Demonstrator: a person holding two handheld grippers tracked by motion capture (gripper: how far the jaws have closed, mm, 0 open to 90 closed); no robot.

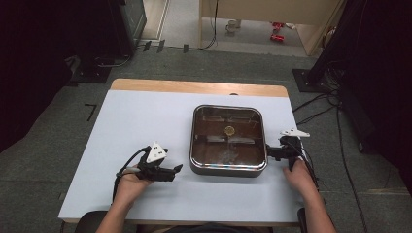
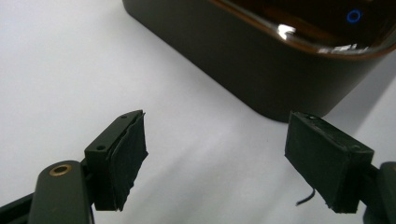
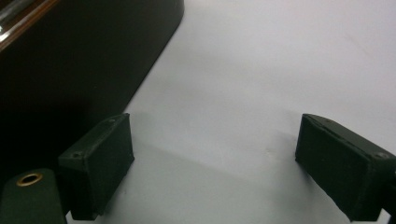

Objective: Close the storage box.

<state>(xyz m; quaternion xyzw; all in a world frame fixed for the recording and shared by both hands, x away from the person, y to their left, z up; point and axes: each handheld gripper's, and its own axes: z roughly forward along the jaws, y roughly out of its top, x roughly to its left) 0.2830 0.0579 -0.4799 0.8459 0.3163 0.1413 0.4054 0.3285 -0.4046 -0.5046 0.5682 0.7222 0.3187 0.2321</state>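
On smooth white tabletop (image 1: 145, 121), glossy rounded-square dark pan (image 1: 228, 167).

One square dark pan (image 1: 228, 167) with a glass lid (image 1: 227, 138) sits on one pale blue table (image 1: 141, 116). One round knob (image 1: 229, 130) marks the middle of the lid. Two handheld grippers are at work, the left gripper (image 1: 176, 169) and the right gripper (image 1: 268, 152), each with two black jaws and each topped by one grey three-cornered plate. Two forearms enter from below. On the floor beyond the table lie two red cans (image 1: 278, 31) and one white mug (image 1: 232, 25).
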